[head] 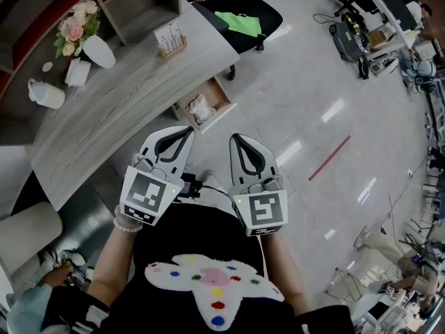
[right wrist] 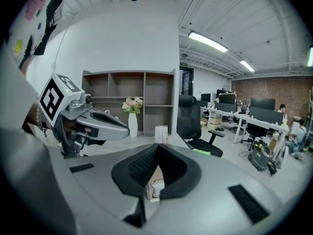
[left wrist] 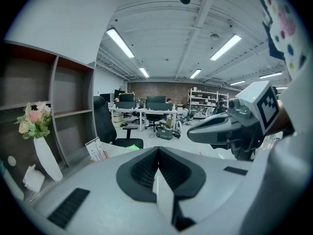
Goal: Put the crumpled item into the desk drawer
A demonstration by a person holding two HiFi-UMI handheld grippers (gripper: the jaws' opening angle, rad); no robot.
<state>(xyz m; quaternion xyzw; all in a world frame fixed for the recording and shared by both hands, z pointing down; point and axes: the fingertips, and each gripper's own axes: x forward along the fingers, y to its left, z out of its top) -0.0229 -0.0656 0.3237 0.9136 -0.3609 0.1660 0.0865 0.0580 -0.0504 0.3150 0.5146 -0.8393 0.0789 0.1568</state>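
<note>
In the head view a crumpled white item lies inside the open wooden drawer under the edge of the grey desk. Both grippers are held side by side close to my chest, pointing toward the drawer from some distance. The left gripper is shut with nothing between its jaws, and so is the right gripper. In the left gripper view the left gripper's jaws meet at the tip. Through the gap below the right gripper's shut jaws, the drawer with the white item shows.
On the desk stand a white vase of flowers, a white jug, a tissue pack and a card stand. A black office chair is behind the desk's end. A red strip lies on the floor.
</note>
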